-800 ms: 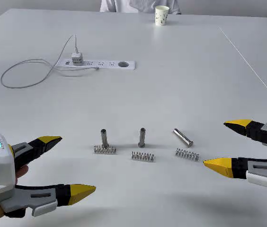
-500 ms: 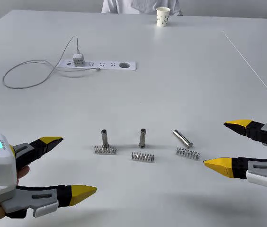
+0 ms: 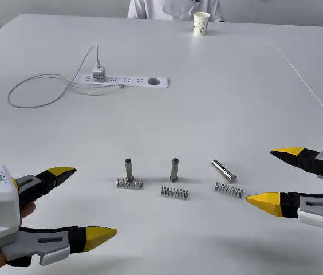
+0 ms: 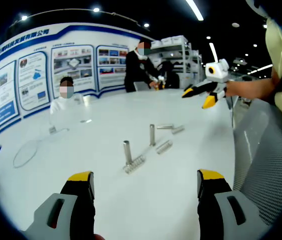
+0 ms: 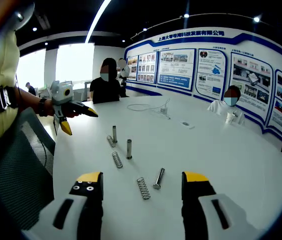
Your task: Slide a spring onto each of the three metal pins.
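Right claw (image 3: 260, 175) body cut by right edge; left claw (image 3: 95, 200) rear cut bottom-left; person (image 3: 173, 8) cropped at top.

Bright, even light frm ceiling strips (image 5: 99, 19); soft shadows, fisheye edges warped.

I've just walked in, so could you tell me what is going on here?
A person holds a claw in each hand; the left claw and right claw are both open and empty. Between them, the left pin and middle pin stand upright and the right pin lies on its side. The left spring, middle spring and right spring lie loose before them, none on a pin yet.
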